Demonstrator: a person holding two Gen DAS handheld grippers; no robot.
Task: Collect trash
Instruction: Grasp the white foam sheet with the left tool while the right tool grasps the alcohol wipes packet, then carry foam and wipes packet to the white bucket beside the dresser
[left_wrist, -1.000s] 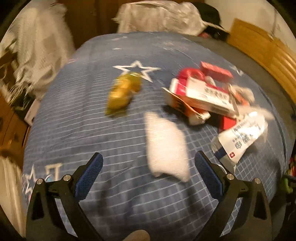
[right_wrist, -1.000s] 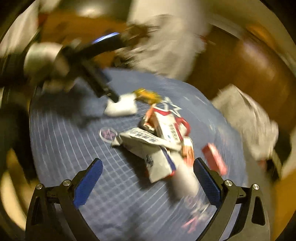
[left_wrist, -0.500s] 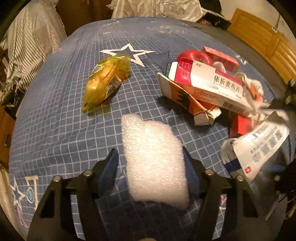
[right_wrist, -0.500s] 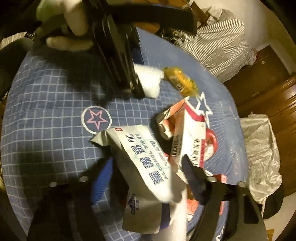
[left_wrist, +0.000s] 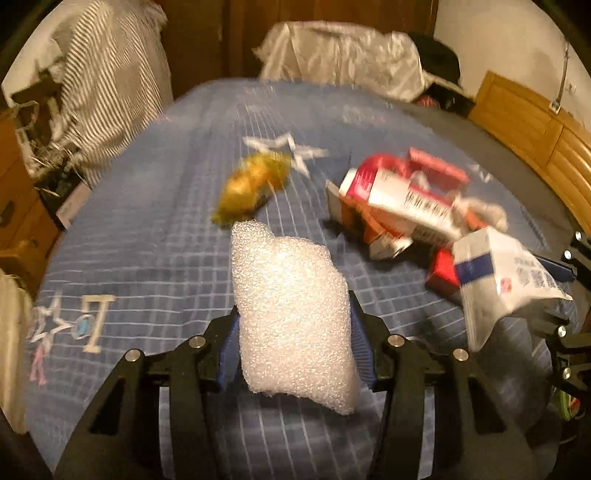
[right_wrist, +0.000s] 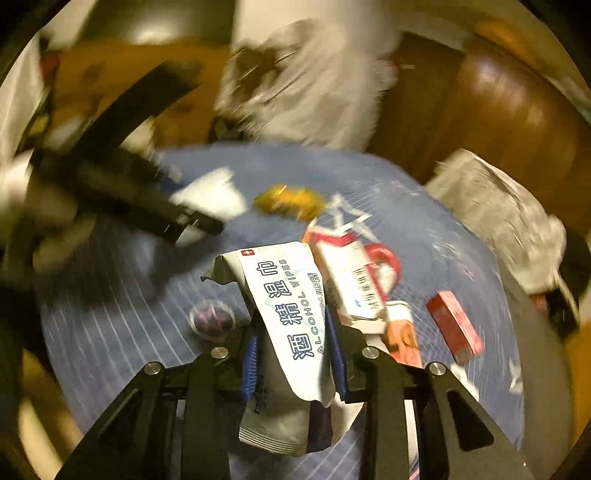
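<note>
On the blue checked bedsheet (left_wrist: 147, 258) my left gripper (left_wrist: 294, 317) holds a white foam piece (left_wrist: 284, 280); its jaws are closing, and the blue pads press on both sides. My right gripper (right_wrist: 293, 343) is closing too, pads pinching a white alcohol wipes packet (right_wrist: 284, 295), also at the right in the left wrist view (left_wrist: 506, 280). On the sheet lie a yellow snack wrapper (left_wrist: 251, 188), a white-and-red medicine box (left_wrist: 406, 199) atop an orange carton (left_wrist: 369, 229), and a small red box (right_wrist: 456, 325). The right wrist view is blurred.
A striped cloth (left_wrist: 107, 85) hangs at the left beside wooden drawers (left_wrist: 14, 206). A crumpled pale plastic bag (left_wrist: 340, 55) sits at the bed's far end. A wooden bed frame (left_wrist: 535, 125) runs along the right side.
Both grippers went from wide open to closed: the left onto the foam piece, the right onto the wipes packet. Both items now sit raised between the pads.
</note>
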